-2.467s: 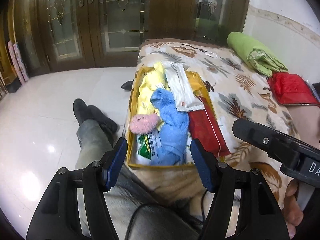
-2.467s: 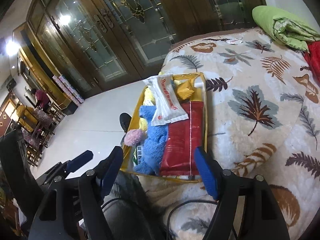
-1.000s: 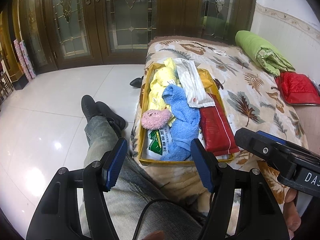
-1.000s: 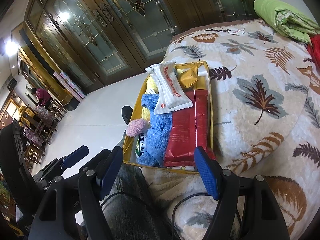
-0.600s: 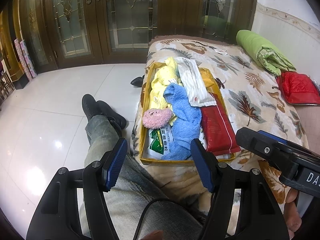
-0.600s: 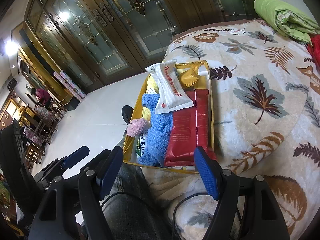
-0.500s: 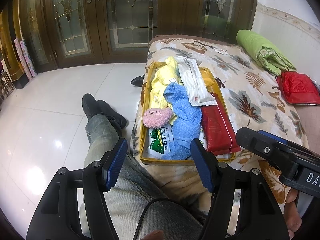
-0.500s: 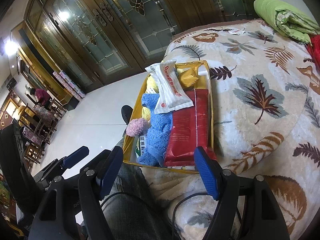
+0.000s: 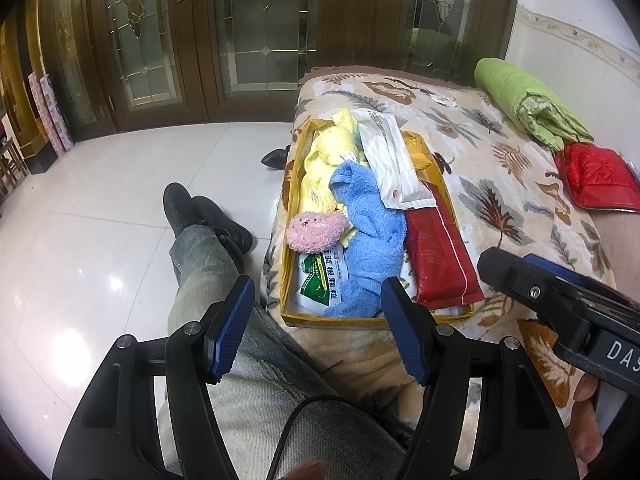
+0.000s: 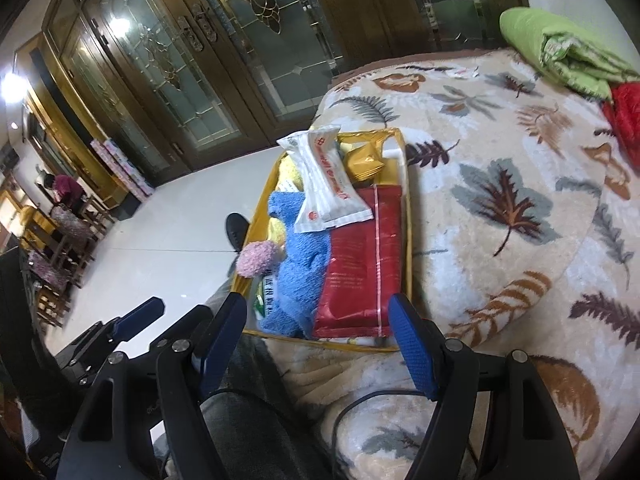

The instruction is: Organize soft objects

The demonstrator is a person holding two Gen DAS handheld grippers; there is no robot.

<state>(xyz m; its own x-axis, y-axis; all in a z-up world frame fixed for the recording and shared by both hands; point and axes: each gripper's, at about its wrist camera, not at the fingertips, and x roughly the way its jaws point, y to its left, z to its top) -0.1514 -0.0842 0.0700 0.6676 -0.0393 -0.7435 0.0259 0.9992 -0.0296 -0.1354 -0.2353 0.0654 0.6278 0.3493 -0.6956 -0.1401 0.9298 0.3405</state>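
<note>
A yellow tray (image 9: 287, 216) (image 10: 408, 216) lies on the leaf-patterned blanket near the bed's edge. Inside it are a blue towel (image 9: 370, 240) (image 10: 298, 268), a pink fuzzy ball (image 9: 316, 230) (image 10: 258, 258), a yellow cloth (image 9: 326, 156), a white packet (image 9: 394, 160) (image 10: 326, 178), a red packet (image 9: 438, 260) (image 10: 360, 272), a gold packet (image 10: 366, 162) and a green-printed sachet (image 9: 320, 280). My left gripper (image 9: 320, 328) hangs open before the tray's near end, holding nothing. My right gripper (image 10: 316, 336) is open too, empty, just short of the tray; it also shows as my right gripper (image 9: 560, 300).
A person's jeans leg (image 9: 200, 264) and black shoes (image 9: 192, 208) stretch over the white tiled floor left of the bed. A green folded quilt (image 9: 528, 104) (image 10: 560, 48) and a red cushion (image 9: 596, 176) lie at the far right. Wooden glass doors (image 9: 240, 32) stand behind.
Both views have drawn back and risen a little from the tray over the last seconds. The tray's contents have not moved, and both grippers stay open.
</note>
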